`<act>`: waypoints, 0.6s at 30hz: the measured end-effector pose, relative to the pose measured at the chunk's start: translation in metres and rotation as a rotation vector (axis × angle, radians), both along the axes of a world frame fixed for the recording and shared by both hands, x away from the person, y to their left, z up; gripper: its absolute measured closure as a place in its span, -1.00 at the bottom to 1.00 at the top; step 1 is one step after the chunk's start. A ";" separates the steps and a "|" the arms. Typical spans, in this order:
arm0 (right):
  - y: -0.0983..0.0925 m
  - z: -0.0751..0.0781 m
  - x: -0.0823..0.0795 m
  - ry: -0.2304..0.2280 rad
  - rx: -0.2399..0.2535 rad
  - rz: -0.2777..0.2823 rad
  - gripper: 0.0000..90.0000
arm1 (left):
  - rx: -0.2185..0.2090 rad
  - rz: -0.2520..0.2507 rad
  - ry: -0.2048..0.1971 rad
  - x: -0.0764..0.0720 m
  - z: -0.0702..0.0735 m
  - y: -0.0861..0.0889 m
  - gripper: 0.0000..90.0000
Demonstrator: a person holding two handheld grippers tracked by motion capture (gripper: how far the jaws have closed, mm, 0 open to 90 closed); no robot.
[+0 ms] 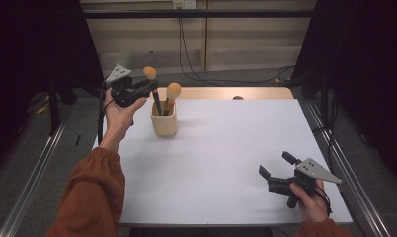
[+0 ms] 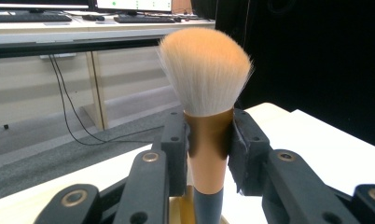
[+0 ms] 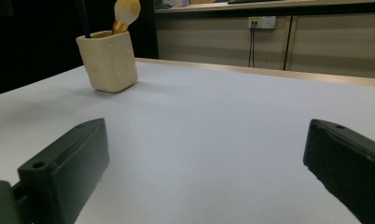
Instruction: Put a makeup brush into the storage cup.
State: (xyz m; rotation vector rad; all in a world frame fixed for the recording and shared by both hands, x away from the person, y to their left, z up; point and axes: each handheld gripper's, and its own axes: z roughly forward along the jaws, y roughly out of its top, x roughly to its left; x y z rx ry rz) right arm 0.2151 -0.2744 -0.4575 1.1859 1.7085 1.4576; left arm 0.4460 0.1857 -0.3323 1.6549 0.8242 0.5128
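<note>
A cream cup (image 1: 164, 123) stands at the table's far left, also in the right gripper view as the cream cup (image 3: 109, 60). Two makeup brushes stand in it. My left gripper (image 1: 152, 86) is shut on the gold ferrule of the left brush (image 1: 150, 74), whose dark handle reaches down into the cup. In the left gripper view that brush (image 2: 205, 74) stands upright, its ferrule pinched between the pads (image 2: 178, 144). The second brush (image 1: 173, 92) leans free in the cup. My right gripper (image 1: 275, 165) rests low at the near right, open, nothing between its jaws.
A white sheet covers the table (image 1: 226, 148), with a wooden strip (image 1: 246, 93) at the far edge. Metal rails (image 1: 344, 163) run along both sides. Cables lie on the floor behind the table.
</note>
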 end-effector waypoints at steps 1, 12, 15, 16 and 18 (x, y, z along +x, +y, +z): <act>0.000 0.000 0.000 0.000 0.002 -0.001 -0.99 | 0.002 -0.002 0.004 0.000 -0.001 0.000 0.56; 0.000 0.000 0.000 0.001 0.004 -0.003 -0.99 | 0.017 0.009 0.034 0.002 -0.016 0.004 0.56; 0.000 0.000 0.000 0.002 0.001 -0.003 -0.99 | 0.016 0.009 0.039 0.003 -0.019 0.004 0.56; 0.000 0.000 0.001 0.002 -0.001 -0.004 -0.99 | 0.021 0.007 0.038 0.003 -0.020 0.004 0.56; 0.000 0.000 0.001 0.002 0.001 -0.003 -0.99 | 0.020 0.007 0.042 0.003 -0.022 0.003 0.56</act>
